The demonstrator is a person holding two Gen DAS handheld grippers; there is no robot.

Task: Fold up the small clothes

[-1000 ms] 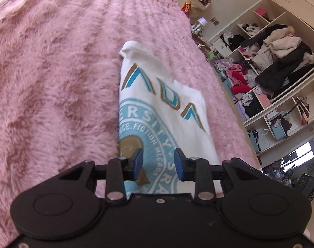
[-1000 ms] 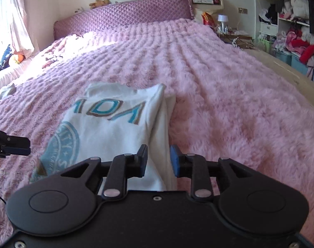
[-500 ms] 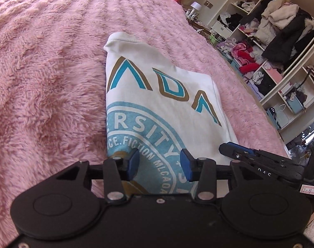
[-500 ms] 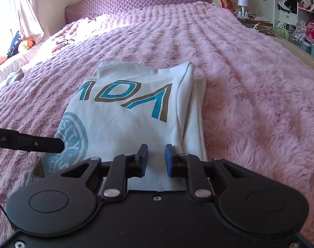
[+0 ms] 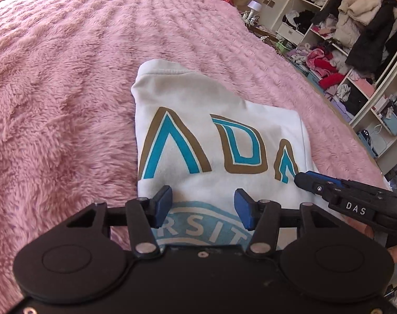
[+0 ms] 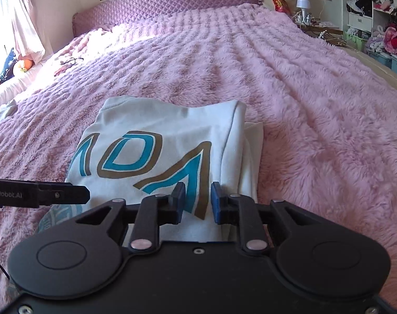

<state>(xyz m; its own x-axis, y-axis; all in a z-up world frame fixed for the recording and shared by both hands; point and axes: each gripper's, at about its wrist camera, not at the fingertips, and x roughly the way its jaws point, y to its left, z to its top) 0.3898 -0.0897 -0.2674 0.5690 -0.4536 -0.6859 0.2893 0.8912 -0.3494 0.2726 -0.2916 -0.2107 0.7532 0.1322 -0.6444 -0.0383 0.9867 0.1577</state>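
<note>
I have both tools low over the white cotton top with teal-and-brown lettering (image 5: 214,120), which lies partly folded on the fluffy pink bedspread (image 5: 62,110), sides turned under so only a narrow panel shows. My left gripper (image 5: 203,204) is spread wide and holds nothing, its blue pads above the round teal print near the lower part of the panel. My right gripper (image 6: 197,201) is parted more narrowly, also empty, over the right-hand fold where a second layer peeks out. I judge they sit there to catch the near end and carry it toward the collar – the last fold. Nothing lies on the top itself; the quilted purple headboard (image 6: 167,7) and cluttered white shelves of clothes (image 5: 355,39) stand well apart – only my two tools crowd each other
</note>
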